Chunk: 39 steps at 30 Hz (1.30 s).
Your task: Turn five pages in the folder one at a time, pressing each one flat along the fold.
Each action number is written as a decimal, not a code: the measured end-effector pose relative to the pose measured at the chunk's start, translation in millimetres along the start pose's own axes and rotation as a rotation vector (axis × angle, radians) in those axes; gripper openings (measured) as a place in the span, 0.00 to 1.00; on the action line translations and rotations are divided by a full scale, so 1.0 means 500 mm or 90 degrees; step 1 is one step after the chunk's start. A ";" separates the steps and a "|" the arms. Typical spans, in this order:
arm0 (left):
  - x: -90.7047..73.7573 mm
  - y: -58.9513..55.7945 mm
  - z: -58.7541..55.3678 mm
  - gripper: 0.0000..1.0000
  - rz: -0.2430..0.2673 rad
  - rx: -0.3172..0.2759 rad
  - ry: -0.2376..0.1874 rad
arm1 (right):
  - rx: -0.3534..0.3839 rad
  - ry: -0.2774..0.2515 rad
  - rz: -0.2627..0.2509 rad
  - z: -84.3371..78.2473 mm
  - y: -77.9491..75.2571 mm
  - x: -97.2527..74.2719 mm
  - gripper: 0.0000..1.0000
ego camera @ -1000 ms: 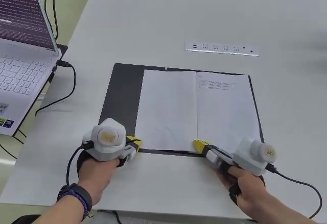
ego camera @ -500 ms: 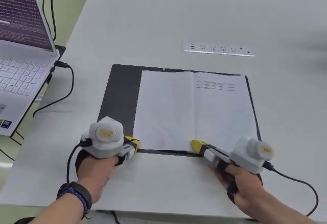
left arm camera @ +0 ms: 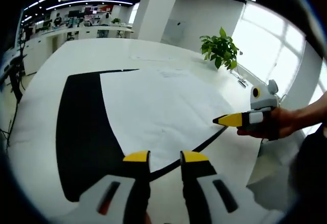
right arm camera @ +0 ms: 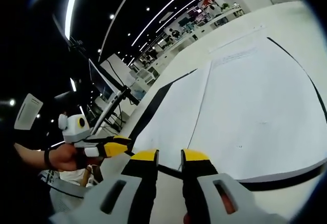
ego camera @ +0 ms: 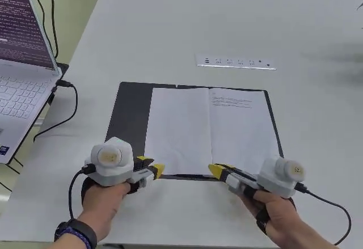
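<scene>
In the head view the folder [ego camera: 129, 118] lies open on the table [ego camera: 170, 28], a blank sheet left of the fold [ego camera: 210, 130] and a sheet with a few printed lines [ego camera: 241, 130] right of it. The whole picture has slid since a second ago, which is the headset moving; the folder itself looks unmoved. The left gripper [ego camera: 154, 169] still sits at the near edge by the blank sheet's lower corner, perhaps a touch further along that edge. The right gripper [ego camera: 215, 170] remains just at the foot of the fold. No sheet is lifted, so I judge this a pause between turns, with the next page not yet taken.

In the left gripper view the left gripper's jaws stand a narrow gap apart with nothing between them, over the folder's near border, and the right gripper [left arm camera: 227, 119] points in at the paper's edge.

In the right gripper view that gripper's jaws are likewise slightly apart and empty, just short of the black border, with the fold running away ahead.
</scene>
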<state>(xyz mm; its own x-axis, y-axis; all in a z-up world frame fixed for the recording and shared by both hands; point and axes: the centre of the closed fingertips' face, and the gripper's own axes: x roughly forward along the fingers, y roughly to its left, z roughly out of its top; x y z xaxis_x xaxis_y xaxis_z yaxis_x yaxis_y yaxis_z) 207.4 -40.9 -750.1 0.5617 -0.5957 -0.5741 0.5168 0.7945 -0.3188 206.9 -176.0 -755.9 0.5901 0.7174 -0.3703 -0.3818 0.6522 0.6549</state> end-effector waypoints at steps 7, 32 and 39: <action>-0.011 -0.019 0.010 0.27 0.000 0.013 -0.006 | -0.010 -0.002 -0.007 0.004 -0.004 -0.029 0.22; -0.092 -0.038 0.072 0.45 0.014 0.103 -0.024 | -0.108 -0.040 -0.034 0.082 -0.021 -0.159 0.38; -0.123 -0.041 0.075 0.49 0.019 0.113 -0.038 | -0.127 -0.053 -0.038 0.089 -0.022 -0.191 0.46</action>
<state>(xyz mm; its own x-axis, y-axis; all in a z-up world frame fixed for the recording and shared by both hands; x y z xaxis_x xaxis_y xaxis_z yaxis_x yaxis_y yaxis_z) 186.5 -25.0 -679.9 0.6136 -0.5817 -0.5340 0.6022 0.7821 -0.1602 186.4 -262.5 -698.3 0.6695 0.6591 -0.3427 -0.4734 0.7340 0.4870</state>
